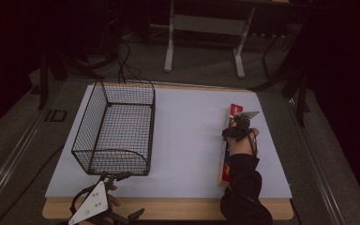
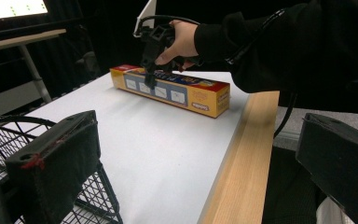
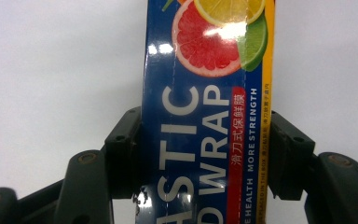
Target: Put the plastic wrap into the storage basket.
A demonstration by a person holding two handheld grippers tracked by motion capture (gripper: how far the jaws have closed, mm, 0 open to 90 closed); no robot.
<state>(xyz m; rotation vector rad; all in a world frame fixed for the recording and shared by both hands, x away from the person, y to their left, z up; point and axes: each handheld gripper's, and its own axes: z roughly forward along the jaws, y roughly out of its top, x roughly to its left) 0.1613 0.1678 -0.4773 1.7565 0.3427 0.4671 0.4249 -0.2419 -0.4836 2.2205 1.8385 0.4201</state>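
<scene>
The plastic wrap box (image 1: 228, 140) lies along the worktop's (image 1: 187, 140) right edge, the right gripper (image 1: 236, 132) clamping its sides. Lift it level, I'd say; the basket (image 1: 117, 126) waits left. The left gripper (image 1: 115, 177) idles released.

Dim high view with black surroundings; glare spots gleam on the plastic wrap box (image 3: 205, 116), sharply focused.

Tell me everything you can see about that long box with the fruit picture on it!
The plastic wrap box is long, thin and looks like glossy cardboard. Its top is blue with white letters, a red strip, a yellow edge, and a grapefruit, lemon and lime picture. Its side is yellow with small pictures. It lies flat on the white table, near the right edge. The right gripper has one jaw at each long side, and looks closed on it.
</scene>
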